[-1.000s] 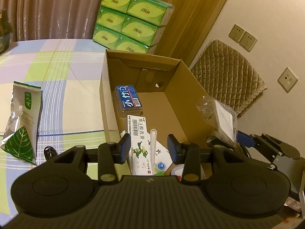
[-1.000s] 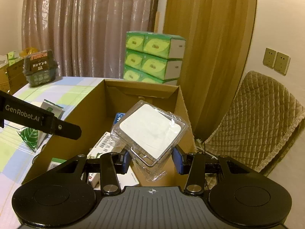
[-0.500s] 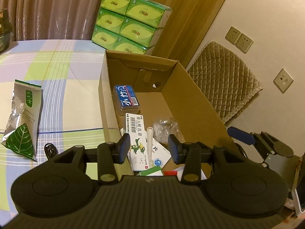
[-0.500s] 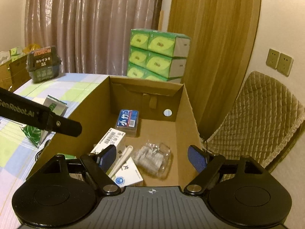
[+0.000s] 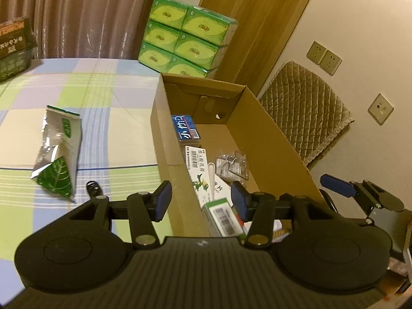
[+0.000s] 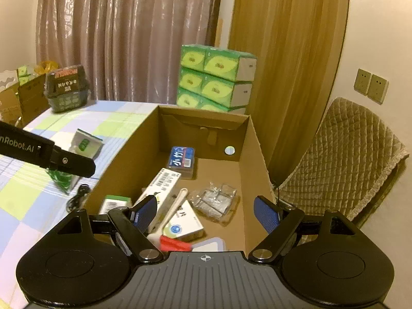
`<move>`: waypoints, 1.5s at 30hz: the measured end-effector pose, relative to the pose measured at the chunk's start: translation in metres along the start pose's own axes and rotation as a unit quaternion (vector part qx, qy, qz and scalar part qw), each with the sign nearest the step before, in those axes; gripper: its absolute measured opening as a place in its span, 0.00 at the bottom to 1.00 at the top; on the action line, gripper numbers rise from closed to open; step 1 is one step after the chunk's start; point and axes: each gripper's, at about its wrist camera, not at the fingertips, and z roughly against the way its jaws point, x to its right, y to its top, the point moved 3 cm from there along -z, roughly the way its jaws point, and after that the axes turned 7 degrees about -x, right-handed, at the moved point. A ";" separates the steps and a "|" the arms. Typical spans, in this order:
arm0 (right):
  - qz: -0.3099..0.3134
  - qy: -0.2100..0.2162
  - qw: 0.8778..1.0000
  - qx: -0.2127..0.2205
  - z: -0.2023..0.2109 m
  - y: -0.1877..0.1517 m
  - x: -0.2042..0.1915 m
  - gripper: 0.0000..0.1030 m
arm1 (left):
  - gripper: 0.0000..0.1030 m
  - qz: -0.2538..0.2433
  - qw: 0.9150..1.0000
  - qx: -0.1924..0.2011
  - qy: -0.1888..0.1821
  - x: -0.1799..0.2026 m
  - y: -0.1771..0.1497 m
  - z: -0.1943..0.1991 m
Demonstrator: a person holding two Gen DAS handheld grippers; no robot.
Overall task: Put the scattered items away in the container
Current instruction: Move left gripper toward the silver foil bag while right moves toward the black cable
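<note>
Left wrist view | my left gripper (image 5: 199, 200) empty, jaws just widening | crinkled silver-green foil pouch (image 5: 59, 152) centre-left of frame, long axis near-vertical, nearer my left hand.

A stack of green tissue packs (image 6: 216, 85) stands behind the table, in front of a pinkish curtain (image 6: 123, 38) and a wooden door (image 6: 285, 51). At the right, a quilted beige cushion (image 6: 342, 154) leans against the wall under two wall sockets (image 6: 370, 85). The table carries a checked tablecloth (image 5: 108, 95).
</note>
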 end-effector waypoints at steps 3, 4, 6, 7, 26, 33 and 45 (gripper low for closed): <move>-0.002 0.001 1.000 0.004 0.015 -0.002 -0.008 0.82 | 0.46 0.000 1.000 0.005 0.005 -0.002 -0.009 0.017; -0.003 0.002 1.000 0.006 0.021 -0.004 -0.011 0.82 | 0.47 -0.001 1.000 0.007 0.008 -0.003 -0.013 0.023; -0.004 0.004 1.000 0.008 0.031 -0.006 -0.017 0.82 | 0.51 -0.005 1.000 0.010 0.016 -0.005 -0.019 0.032; -0.004 0.006 1.000 0.010 0.037 -0.007 -0.021 0.83 | 0.52 -0.007 1.000 0.012 0.022 -0.006 -0.023 0.039; -0.022 0.061 0.998 0.014 0.096 -0.024 -0.090 0.98 | 0.95 0.014 0.993 0.056 0.102 -0.064 -0.087 0.134; -0.010 0.064 0.998 0.014 0.108 -0.028 -0.107 0.98 | 0.97 0.041 0.990 0.073 0.118 -0.090 -0.101 0.160; 0.003 0.095 0.995 0.033 0.118 -0.029 -0.133 0.98 | 0.98 0.049 0.987 0.079 0.132 -0.110 -0.098 0.180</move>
